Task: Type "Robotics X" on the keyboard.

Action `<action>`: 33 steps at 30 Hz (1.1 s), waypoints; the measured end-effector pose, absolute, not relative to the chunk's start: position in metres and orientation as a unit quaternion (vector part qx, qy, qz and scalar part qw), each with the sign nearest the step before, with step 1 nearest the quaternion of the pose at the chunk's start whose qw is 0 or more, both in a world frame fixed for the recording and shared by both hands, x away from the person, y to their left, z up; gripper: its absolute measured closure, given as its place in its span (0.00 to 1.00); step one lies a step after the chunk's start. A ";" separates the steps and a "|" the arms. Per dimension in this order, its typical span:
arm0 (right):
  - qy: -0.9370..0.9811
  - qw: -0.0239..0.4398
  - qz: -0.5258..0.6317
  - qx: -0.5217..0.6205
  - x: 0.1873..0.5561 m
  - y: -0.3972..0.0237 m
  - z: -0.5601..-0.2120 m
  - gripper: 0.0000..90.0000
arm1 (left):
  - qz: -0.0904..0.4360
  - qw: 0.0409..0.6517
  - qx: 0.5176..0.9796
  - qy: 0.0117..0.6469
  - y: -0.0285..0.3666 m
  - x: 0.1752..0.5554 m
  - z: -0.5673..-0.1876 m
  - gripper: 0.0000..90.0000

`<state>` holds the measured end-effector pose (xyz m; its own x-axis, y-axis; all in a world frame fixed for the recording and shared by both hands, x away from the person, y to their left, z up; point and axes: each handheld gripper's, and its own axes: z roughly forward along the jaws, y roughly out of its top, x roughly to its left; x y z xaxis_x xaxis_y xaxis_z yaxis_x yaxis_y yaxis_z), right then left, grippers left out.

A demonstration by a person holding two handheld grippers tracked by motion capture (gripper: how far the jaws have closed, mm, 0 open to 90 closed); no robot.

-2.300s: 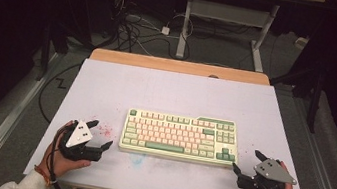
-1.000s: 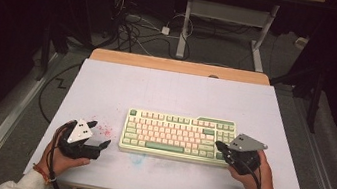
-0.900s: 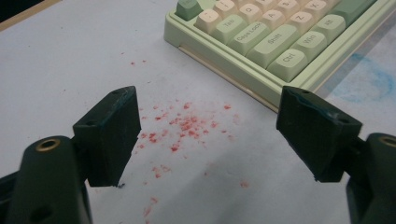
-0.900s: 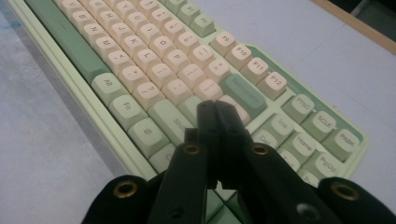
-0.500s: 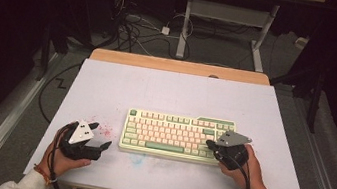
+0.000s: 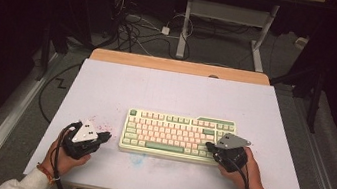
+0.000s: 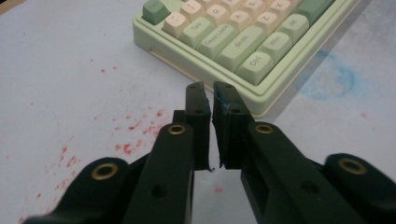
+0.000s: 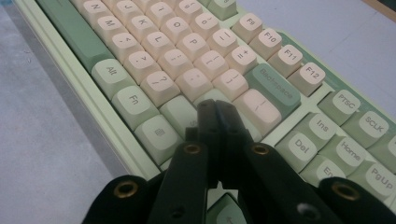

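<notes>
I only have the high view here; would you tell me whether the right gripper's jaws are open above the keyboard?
Observer: No, the right gripper is shut, its tips together over the keyboard near the Backspace key.
Operator: Is the left one holding anything?
Observer: No. The left gripper has just been closing its jaws, with nothing between them.
Operator: Where does it point?
Observer: At the keyboard's corner by the Ctrl key.

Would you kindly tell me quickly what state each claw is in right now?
Left claw: just closed, nothing between its jaws, beside the keyboard.
Right claw: closed, holding nothing, tips over the keys.
</notes>
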<state>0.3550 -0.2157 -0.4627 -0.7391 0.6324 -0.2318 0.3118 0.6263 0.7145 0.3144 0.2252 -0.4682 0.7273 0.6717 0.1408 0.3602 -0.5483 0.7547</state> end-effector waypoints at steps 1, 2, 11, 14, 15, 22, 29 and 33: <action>0.869 0.238 0.337 0.272 0.355 -0.216 -0.463 1.00 | 0.209 0.365 0.856 0.300 0.220 0.318 -0.465 0.97; 0.869 0.239 0.338 0.272 0.355 -0.216 -0.463 1.00 | 0.209 0.365 0.856 0.300 0.220 0.318 -0.465 0.97; 0.865 0.239 0.344 0.277 0.354 -0.216 -0.464 1.00 | 0.194 0.342 0.879 0.269 0.187 0.338 -0.457 0.97; 0.866 0.242 0.342 0.273 0.354 -0.216 -0.464 1.00 | 0.194 0.339 0.883 0.261 0.176 0.346 -0.452 0.97; 0.866 0.242 0.342 0.273 0.354 -0.216 -0.464 1.00 | 0.194 0.340 0.883 0.259 0.173 0.348 -0.451 0.97; 0.865 0.244 0.341 0.276 0.353 -0.216 -0.465 1.00 | 0.185 0.330 0.893 0.244 0.150 0.363 -0.446 0.96; 0.865 0.245 0.341 0.275 0.353 -0.215 -0.465 1.00 | 0.175 0.327 0.898 0.238 0.132 0.378 -0.446 0.96; 0.864 0.247 0.340 0.276 0.352 -0.215 -0.465 1.00 | 0.173 0.321 0.902 0.231 0.121 0.385 -0.447 0.95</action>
